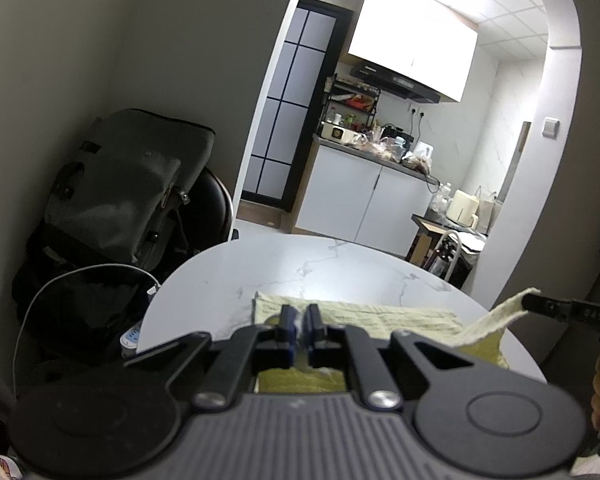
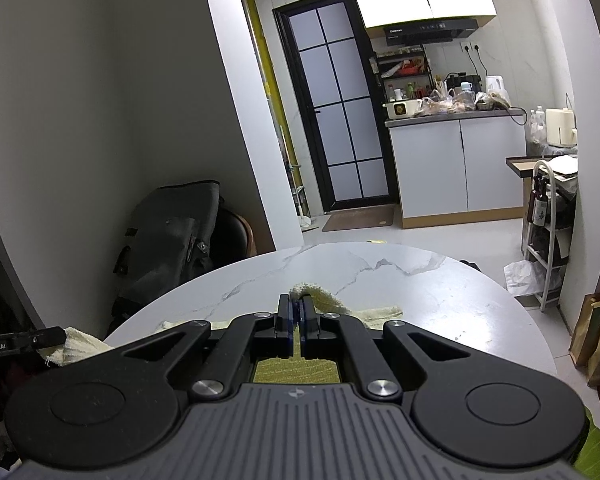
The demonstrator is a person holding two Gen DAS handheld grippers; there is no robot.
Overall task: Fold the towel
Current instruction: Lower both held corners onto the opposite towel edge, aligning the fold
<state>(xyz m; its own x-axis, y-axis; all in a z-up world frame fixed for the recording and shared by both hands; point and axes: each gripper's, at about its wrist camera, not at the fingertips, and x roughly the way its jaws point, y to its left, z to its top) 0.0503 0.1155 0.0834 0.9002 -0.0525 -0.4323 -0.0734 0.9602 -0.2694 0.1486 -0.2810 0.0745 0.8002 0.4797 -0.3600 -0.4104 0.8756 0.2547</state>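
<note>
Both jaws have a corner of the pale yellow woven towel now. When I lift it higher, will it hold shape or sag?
Likely sag: the pale yellow woven towel already droops from the right gripper to the white marble-pattern table. It is probably light, since a pinched corner holds it up. The weave should grip well in the left gripper.

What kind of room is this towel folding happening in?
Most likely a home, at a dining spot beside an open kitchen. The yellow towel lies on a round marble-look table; beyond it a range hood hangs above a cluttered counter on white cabinets, beside a black-framed glass door.
</note>
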